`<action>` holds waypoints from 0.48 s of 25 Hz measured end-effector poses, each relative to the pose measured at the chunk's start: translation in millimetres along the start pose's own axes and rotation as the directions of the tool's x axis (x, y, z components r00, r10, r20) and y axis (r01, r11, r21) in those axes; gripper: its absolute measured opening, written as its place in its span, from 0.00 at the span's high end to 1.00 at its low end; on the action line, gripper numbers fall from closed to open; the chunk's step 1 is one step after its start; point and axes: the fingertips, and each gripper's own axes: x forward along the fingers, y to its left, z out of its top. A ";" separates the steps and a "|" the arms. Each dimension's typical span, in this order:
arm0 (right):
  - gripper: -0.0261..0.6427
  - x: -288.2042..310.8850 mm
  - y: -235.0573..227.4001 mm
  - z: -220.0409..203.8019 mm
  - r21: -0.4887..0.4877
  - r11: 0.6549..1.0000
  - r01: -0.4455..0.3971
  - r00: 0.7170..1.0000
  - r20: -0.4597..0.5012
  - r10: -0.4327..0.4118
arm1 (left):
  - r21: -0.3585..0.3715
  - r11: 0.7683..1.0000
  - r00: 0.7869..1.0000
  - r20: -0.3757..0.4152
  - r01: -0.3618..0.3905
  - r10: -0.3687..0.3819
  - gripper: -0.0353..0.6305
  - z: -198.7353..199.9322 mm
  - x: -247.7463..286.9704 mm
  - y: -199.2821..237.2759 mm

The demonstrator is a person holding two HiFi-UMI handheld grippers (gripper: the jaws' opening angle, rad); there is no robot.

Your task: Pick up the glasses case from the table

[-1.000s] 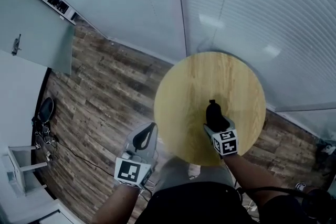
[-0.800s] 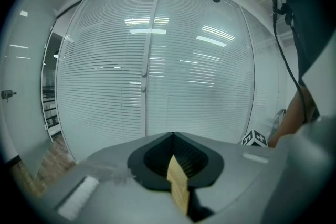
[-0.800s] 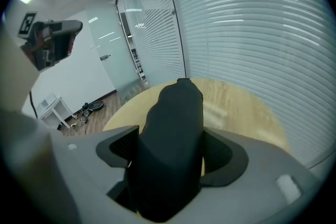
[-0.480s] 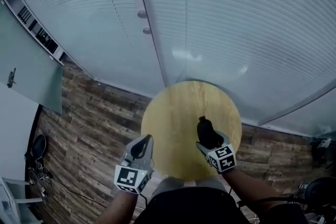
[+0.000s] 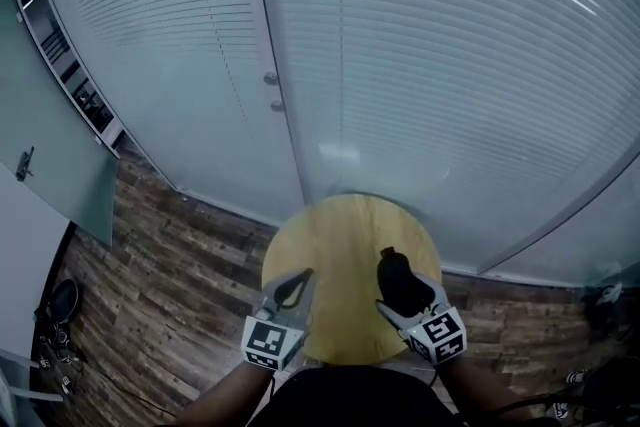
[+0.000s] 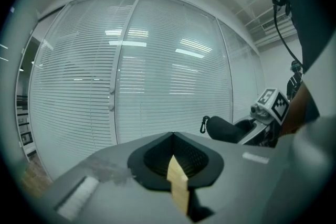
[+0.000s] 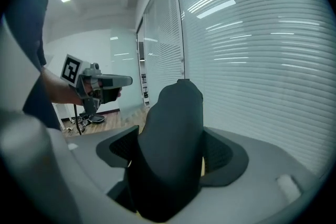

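The black glasses case (image 5: 397,280) is lifted above the round wooden table (image 5: 335,245), and my right gripper (image 5: 400,293) is shut on it. In the right gripper view the case (image 7: 170,149) stands upright between the jaws and fills the middle. In the left gripper view the case (image 6: 226,128) shows at the right with a small clip at its tip. My left gripper (image 5: 291,288) hangs over the table's near left edge, shut with nothing in it; its jaws meet in the left gripper view (image 6: 176,176).
Glass walls with closed white blinds (image 5: 430,65) and a door with a handle (image 5: 272,90) stand behind the table. Wood plank floor (image 5: 170,255) lies to the left, with cables and a dark round object (image 5: 55,305) at the far left.
The head view has tilted up, so the table sits lower and smaller in frame. Both grippers stay close together, the right still shut on the case, the left drawn slightly inward.
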 end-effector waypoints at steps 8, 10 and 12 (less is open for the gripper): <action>0.41 -31.6 -10.0 29.2 -0.001 1.000 0.019 0.992 0.123 -0.018 | 0.050 0.998 0.999 -0.003 0.035 -0.035 0.94 -2.4 -3.3 -28.6; 0.41 -32.5 -15.9 26.9 0.006 1.000 0.027 0.991 0.134 -0.027 | 0.056 0.997 0.999 -0.007 0.049 -0.049 0.94 -4.1 -1.5 -35.1; 0.41 -33.1 -17.7 26.4 0.014 0.999 0.028 0.989 0.145 -0.030 | 0.059 0.997 0.999 -0.007 0.051 -0.051 0.94 -4.1 -1.4 -38.2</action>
